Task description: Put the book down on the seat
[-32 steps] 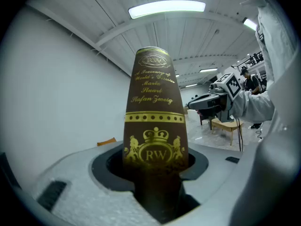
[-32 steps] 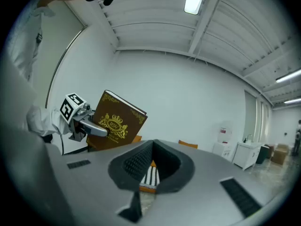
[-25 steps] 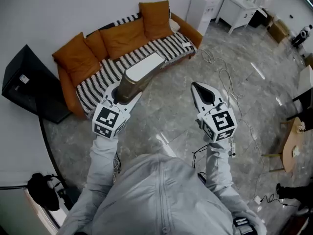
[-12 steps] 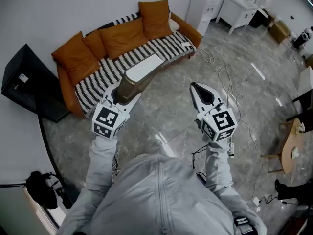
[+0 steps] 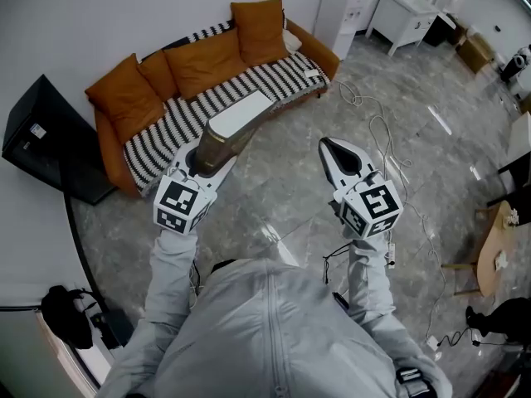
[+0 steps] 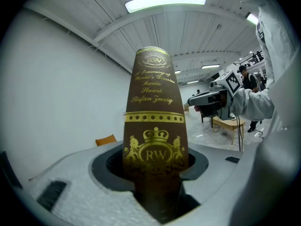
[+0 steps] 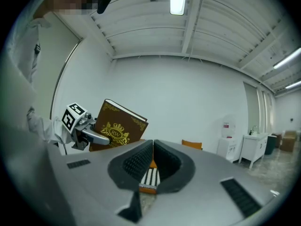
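Both grippers had crept slightly left in the head view. Our left gripper had its jaws clamped on the book at its near end. The book's length pointed towards the seat ahead and below (well apart yet). The right gripper, jaws together, held nothing.

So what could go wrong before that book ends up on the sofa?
The left tongs grip the book by one end only, so it sticks far out and might tilt or slip. Loose cables lie on the floor near the sofa, perhaps a tripping hazard on the way.
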{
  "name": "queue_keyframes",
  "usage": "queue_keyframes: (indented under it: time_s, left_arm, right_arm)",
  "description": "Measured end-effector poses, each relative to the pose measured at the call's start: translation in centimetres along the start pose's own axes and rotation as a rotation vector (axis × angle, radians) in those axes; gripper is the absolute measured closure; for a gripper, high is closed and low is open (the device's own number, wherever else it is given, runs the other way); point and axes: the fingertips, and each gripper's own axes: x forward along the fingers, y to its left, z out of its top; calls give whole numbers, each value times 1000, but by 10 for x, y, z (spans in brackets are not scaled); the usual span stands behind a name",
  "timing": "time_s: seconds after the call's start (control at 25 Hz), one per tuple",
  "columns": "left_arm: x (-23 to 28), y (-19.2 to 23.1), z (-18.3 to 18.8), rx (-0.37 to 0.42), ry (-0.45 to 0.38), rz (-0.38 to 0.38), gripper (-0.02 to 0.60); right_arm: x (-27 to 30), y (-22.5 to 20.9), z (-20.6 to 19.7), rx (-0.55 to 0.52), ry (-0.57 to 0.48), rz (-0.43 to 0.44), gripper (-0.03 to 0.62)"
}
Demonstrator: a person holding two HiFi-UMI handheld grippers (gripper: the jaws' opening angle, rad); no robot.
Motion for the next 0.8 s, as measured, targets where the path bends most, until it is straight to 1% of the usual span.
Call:
queue_keyframes:
  time_s: [0.2, 0.4, 0.64, 0.8]
  left_arm:
    - [8, -17, 0, 4, 13, 19, 350]
    - [14, -23, -4, -21, 23, 21, 350]
    - [37, -12, -11, -38, 27, 8, 350]
    - [64, 8, -17, -43, 21, -2, 350]
  right_arm:
    - [-16, -16, -14, 0, 7, -5, 563]
    - [-20, -31, -23, 34, 15, -15, 565]
    - [-5, -46, -28, 36, 21, -21, 563]
    - [15, -64, -36, 47, 34, -27, 563]
